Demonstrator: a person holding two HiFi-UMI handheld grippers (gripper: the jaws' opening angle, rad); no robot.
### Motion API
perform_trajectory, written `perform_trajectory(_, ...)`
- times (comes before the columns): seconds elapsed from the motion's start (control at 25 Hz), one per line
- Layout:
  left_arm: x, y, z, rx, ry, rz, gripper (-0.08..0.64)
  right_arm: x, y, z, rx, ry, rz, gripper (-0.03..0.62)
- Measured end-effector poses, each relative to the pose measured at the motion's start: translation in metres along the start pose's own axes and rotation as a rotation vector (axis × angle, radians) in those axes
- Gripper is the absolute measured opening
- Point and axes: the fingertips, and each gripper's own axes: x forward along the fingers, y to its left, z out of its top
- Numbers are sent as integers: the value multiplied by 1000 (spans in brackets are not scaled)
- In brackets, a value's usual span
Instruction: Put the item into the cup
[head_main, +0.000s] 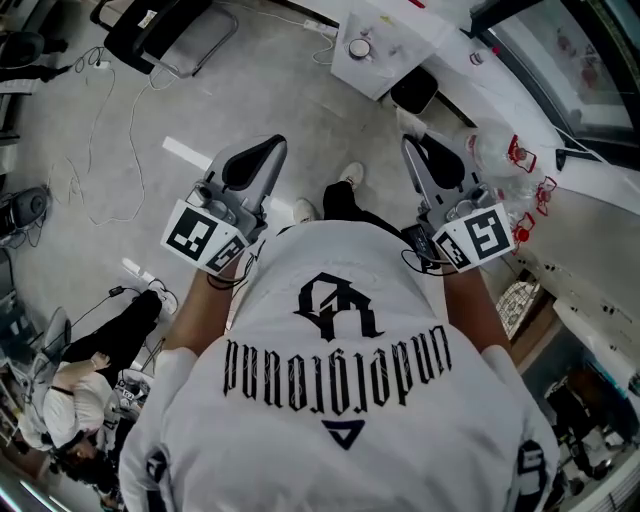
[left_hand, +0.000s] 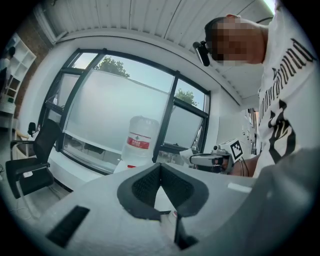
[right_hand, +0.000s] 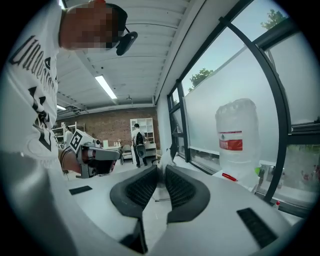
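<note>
Finding: you hold your left gripper and right gripper raised at chest level. Both are clenched, the jaws tip to tip or very nearly so, with nothing between them.

Neither the item nor the cup can be identified in any view. A white table stands ahead, beyond both grippers and nearer the right one. The round object on it is too small to name.

Judgement: you must close in before any grasp.
</note>
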Motion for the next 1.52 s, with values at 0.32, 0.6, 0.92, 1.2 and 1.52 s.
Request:
perform_trajectory(0.32,71,12,4,5,24,4,12,-2,-72,3,31,-22,-16,60)
perform_trajectory(0.6,137,-6,12,38,35,-32,12,-25,-121,2,51,-46,-21,60)
perform_trajectory(0.92,180,-8,6,50,62,-58,12,-38,-160,-12,82,-51,-68,61)
perform_trajectory(1.2,199,11,9,47,69,-75,12,-23,-171,-10,71,-42,-85,60)
perform_trajectory(1.52,218,50,9,34,98,-86,12,23,-180,-4,76,-25,-68,60)
